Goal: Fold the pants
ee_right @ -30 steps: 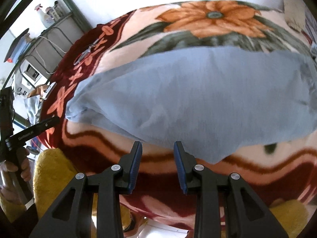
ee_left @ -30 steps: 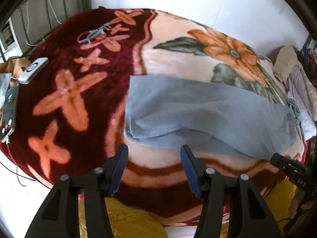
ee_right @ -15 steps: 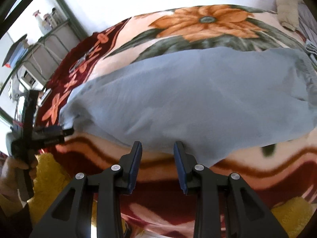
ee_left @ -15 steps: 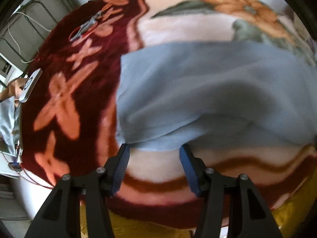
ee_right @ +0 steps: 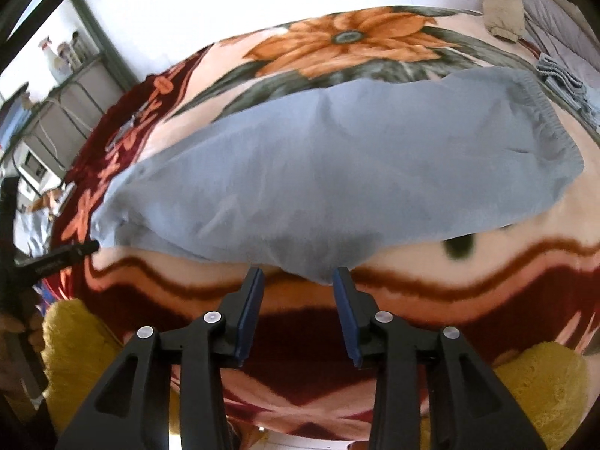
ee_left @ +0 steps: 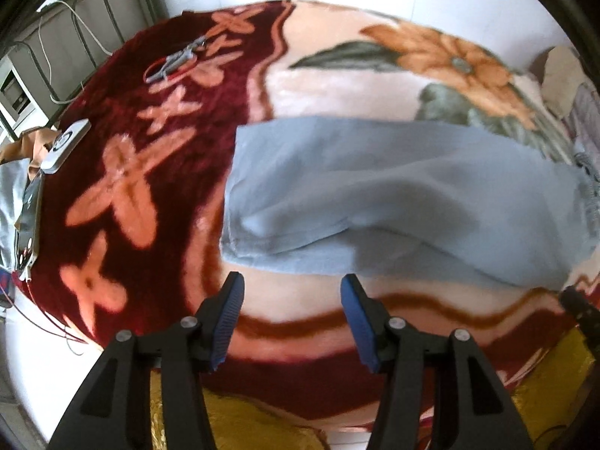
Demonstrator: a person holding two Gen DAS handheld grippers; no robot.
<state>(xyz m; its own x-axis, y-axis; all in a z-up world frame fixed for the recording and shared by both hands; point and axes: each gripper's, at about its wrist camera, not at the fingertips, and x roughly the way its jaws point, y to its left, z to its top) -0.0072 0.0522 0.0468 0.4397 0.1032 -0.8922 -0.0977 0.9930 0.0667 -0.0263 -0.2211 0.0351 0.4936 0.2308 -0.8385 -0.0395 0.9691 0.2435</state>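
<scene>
Both grippers hang over the bed's near edge with nothing in them: the left gripper [ee_left: 290, 292] gapes wide by the trouser cuffs, and the right gripper [ee_right: 298, 285] has just been opening toward the crotch point. The pants [ee_right: 337, 172] lie lengthwise on the blanket [ee_left: 168, 172]. Pinching plush blanket with the cloth could drag everything. A phone [ee_left: 32, 206] and scissors [ee_left: 174, 63] lie well clear.

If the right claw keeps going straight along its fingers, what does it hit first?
Most likely the near edge of the blue pants, right ahead of the open right claw; the floral blanket lies under them. Depth is unclear.
</scene>
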